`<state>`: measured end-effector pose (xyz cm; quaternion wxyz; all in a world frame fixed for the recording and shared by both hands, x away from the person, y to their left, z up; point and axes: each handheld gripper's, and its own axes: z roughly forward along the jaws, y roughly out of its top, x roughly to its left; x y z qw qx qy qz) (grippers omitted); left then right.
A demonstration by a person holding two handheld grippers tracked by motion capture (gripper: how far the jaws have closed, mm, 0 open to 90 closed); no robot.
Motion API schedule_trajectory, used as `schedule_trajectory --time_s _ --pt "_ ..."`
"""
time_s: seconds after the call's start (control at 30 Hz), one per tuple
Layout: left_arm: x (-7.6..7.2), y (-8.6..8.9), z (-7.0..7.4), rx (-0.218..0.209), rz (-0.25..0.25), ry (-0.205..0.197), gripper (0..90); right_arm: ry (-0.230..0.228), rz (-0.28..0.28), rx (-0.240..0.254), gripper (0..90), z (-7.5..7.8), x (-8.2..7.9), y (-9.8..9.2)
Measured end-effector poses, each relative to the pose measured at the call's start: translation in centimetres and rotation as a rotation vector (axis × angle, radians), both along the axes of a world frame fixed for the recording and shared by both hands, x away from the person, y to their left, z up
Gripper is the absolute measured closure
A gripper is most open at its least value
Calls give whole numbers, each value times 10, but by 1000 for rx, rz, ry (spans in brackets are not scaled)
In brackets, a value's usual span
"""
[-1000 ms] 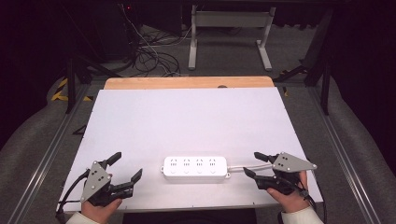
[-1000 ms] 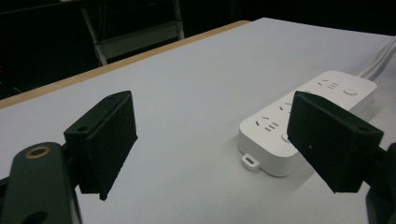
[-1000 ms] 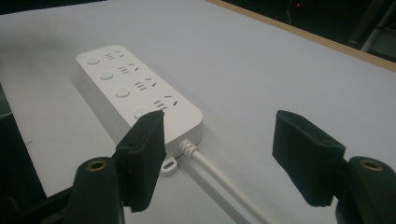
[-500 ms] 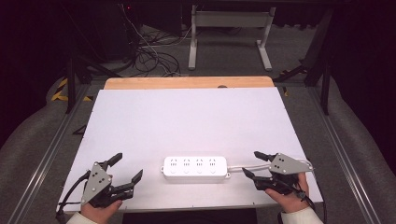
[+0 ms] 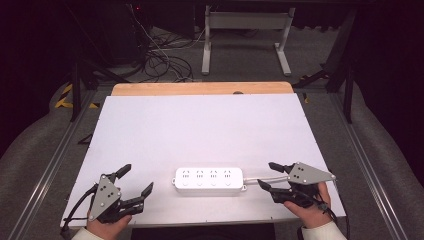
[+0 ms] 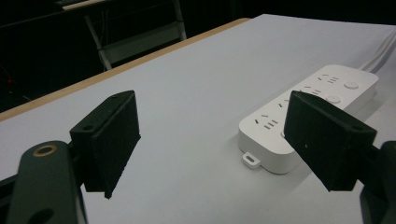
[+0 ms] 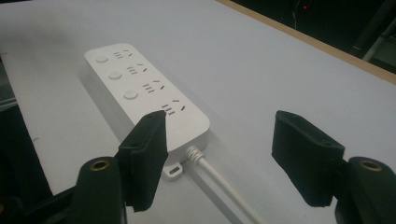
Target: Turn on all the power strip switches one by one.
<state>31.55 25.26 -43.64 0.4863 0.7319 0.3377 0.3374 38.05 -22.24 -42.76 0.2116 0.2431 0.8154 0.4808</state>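
Surface: white table [image 5: 200,125], dark room behind.
Power strip: white power strip [image 5: 209,180] lies flat near the front edge, its cord [image 5: 265,178] running right.
Left gripper [image 5: 134,181]: jaws wide, empty, left of the strip.
Right gripper [image 5: 266,176]: jaws wide around the cord, likely ready to grasp.
Change: right gripper sits slightly lower than before; strip unmoved.

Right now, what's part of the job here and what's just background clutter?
In the job:
- white power strip, near the table's front edge
- its white cord, leaving the strip's right end
- left gripper, open, left of the strip
- right gripper, open, around the cord

Just lying about:
- cables on the floor beyond the table
- metal stand
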Motion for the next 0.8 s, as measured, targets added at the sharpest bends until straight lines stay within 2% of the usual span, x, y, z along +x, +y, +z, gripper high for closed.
schedule_trajectory --time_s 0.13,0.17,0.3,0.37,0.53,0.8 --pt "0 0 0 3 2 -2 186 11 12 10 401 3 2 1" --pt "0 0 0 5 2 -3 186 26 23 13 427 5 4 4" --pt "-1 -1 0 8 4 -5 186 38 45 -1 475 9 8 8" --pt "-1 -1 0 10 5 -6 186 57 81 4 505 12 12 13" --pt "-1 -2 0 15 8 -8 186 66 114 14 519 16 18 23" --pt "-1 -2 0 16 9 -7 186 59 153 -43 524 20 25 51"
